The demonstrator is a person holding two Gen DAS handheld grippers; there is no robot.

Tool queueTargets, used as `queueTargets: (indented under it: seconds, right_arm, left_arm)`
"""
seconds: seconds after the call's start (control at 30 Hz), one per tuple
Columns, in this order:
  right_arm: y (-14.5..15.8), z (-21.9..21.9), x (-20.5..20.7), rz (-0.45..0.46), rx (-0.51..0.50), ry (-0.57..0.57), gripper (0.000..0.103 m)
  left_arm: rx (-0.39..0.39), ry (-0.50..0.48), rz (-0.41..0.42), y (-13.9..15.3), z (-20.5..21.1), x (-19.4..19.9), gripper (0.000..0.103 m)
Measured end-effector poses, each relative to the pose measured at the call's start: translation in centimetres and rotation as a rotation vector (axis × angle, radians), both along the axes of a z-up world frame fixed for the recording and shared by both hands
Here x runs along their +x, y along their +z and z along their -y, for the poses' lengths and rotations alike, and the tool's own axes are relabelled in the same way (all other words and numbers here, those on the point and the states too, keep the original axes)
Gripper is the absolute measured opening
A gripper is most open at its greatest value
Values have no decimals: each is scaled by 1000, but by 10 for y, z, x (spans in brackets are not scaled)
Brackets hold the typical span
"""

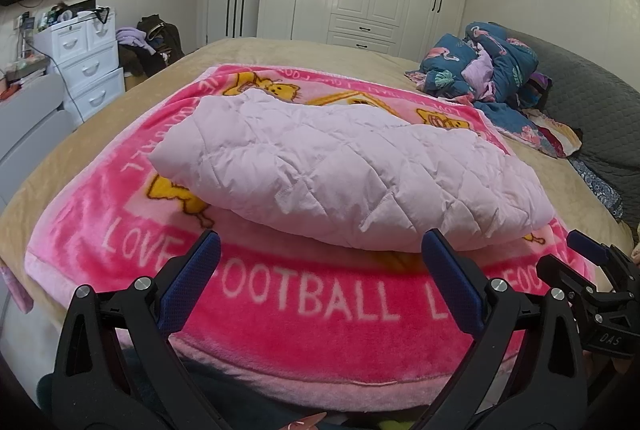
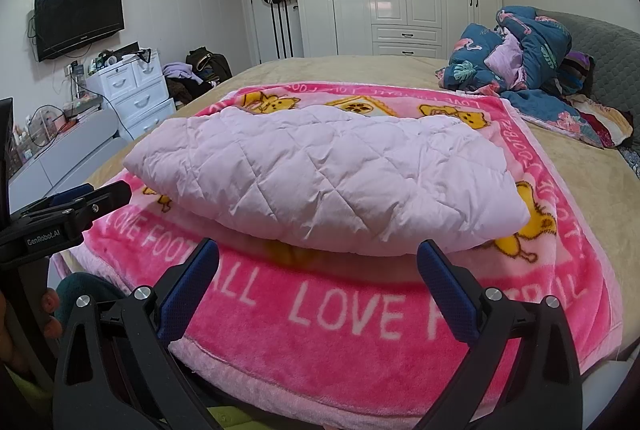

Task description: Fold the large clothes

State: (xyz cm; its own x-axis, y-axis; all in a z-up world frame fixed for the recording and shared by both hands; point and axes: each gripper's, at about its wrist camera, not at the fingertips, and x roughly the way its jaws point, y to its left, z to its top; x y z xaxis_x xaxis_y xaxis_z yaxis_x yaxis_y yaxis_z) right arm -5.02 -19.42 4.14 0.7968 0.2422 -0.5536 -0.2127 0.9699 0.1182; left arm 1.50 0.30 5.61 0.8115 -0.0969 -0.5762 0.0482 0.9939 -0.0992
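Garment soft and puffy, both tools empty

Tools first: the left tool [image 1: 320, 270] has its blue-padded fingers [image 1: 196, 278] spread wide with nothing between them, and the right tool [image 2: 318, 276] is spread just as wide and just as empty. Both hover over the near border of the pink blanket [image 1: 280, 314], short of the garment. In the left wrist view the right tool shows at the blanket's right edge; in the right wrist view the left tool shows off the blanket's left side.

Beyond the fingertips, on the middle of the blanket, lies the lilac quilted garment [image 2: 320, 182], already doubled over into a thick bundle, its rounded fold facing the tools and its far edge toward the blanket's cartoon row. The blanket itself is spread on the tan bed [image 1: 320, 50].

By its look the garment is light, padded and springy, with a smooth shell that may slide; it would likely puff back open after folding. A pinch at an end of the bundle, through all layers near a stitched seam, seems safest
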Motion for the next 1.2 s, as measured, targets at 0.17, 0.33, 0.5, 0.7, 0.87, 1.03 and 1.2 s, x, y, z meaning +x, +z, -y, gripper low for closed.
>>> queueTargets:
  seconds: [0.17, 0.33, 0.5, 0.7, 0.87, 1.03, 1.2]
  right_arm:
    - [0, -1, -1, -1, 0, 2, 99]
    - [0, -1, -1, -3, 0, 1, 99]
    - [-1, -1, -2, -3, -3, 2, 99]
    - [-1, -1, -1, -3, 0, 2, 99]
    - [-2, -1, -2, -4, -2, 3, 99]
    - [-1, -1, -2, -5, -3, 2, 99]
    - [-3, -1, -5, -8, -4, 1, 99]
  left_arm:
    - [2, 2, 1, 0, 0, -1, 94]
    - [6, 4, -1, 1, -2, -1, 94]
    - [9, 5, 0, 1, -5, -1, 94]
    - [15, 6, 1, 2, -5, -1, 94]
    - [20, 10, 1, 1, -3, -2, 94]
    - [23, 6, 1, 1, -4, -2, 94]
    - [47, 8, 1, 1, -5, -2, 94]
